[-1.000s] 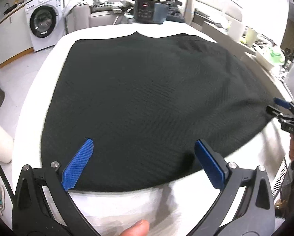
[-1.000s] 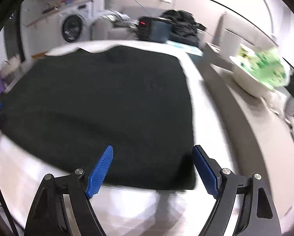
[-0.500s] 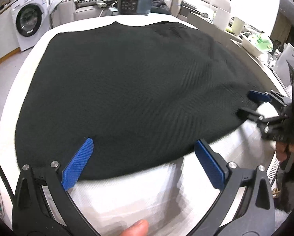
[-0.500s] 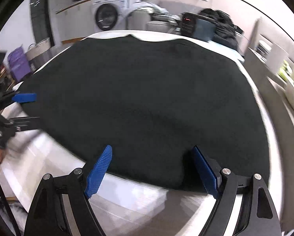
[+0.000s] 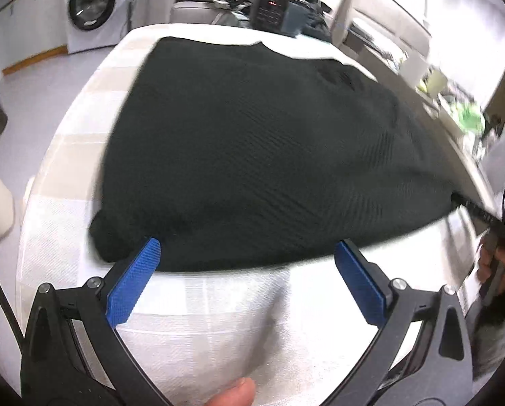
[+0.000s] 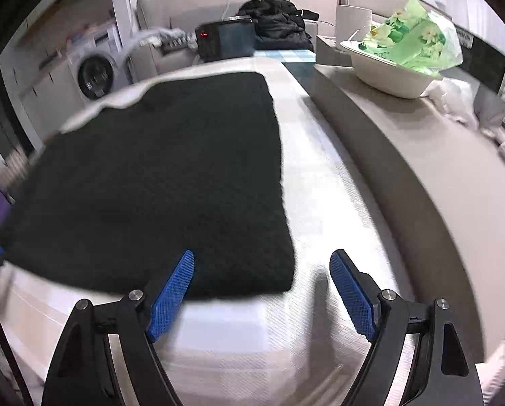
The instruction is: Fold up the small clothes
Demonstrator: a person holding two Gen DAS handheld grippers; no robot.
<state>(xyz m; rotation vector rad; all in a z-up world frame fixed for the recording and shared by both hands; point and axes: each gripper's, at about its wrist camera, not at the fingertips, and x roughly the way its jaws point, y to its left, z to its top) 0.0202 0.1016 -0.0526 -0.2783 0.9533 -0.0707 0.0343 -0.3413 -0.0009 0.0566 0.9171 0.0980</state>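
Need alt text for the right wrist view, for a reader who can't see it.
A black knit garment lies flat on a white-covered table, its near right corner just ahead of the open right gripper, whose blue fingers hold nothing. Behind: a washing machine and a bowl with a green bag.

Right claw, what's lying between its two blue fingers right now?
The near right corner of the black garment and bare white table cover, in the right wrist view.

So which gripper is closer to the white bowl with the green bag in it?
Right. The right gripper is at the black garment's near corner on the bowl's side; the left gripper is at the opposite corner.
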